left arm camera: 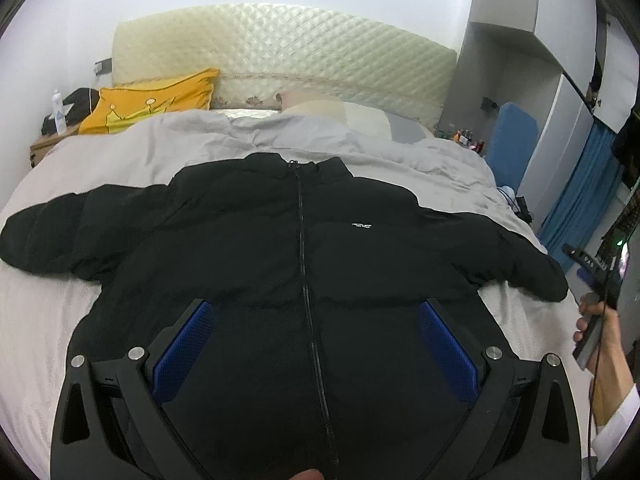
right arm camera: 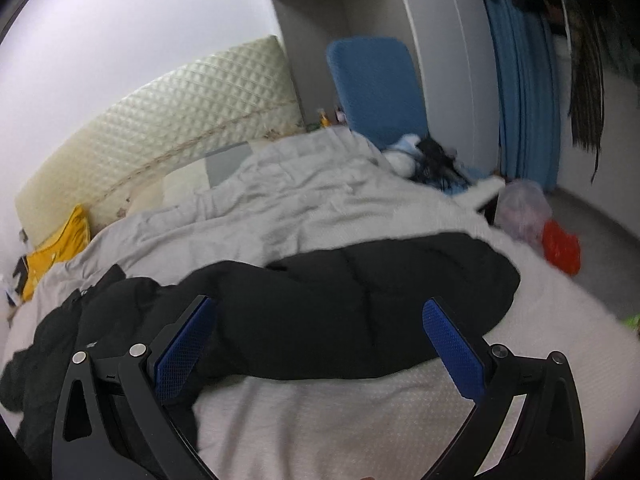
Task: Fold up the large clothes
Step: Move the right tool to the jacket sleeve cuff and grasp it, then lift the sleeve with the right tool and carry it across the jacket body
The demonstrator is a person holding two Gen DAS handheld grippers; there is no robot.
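The bed (left arm camera: 72, 152) carries the whole job, and on it the black puffer jacket (left arm camera: 248, 248) lies spread flat, front up, zipped shut, collar toward the headboard (left arm camera: 280, 48). Nothing looks folded yet: both sleeves are out to the sides and the hem is flat, so the whole fold seems to be ahead, sleeves first and then the body, at a guess.

The left gripper (left arm camera: 316, 316) hangs over the lower body of the jacket, jaws spread wide and holding nothing; the zipper (left arm camera: 306, 280) runs straight up between the two blue pads, with chest panels lying to either side of them.

The right gripper (right arm camera: 318, 320) is off at the jacket's side, jaws likewise spread and empty. The sleeve (right arm camera: 380, 300) lies across the gap just ahead of the jaws, its cuff end stretching beyond the right-hand pad, while bare mattress shows beneath and behind the jaws. Whether either pad touches the fabric cannot be told.
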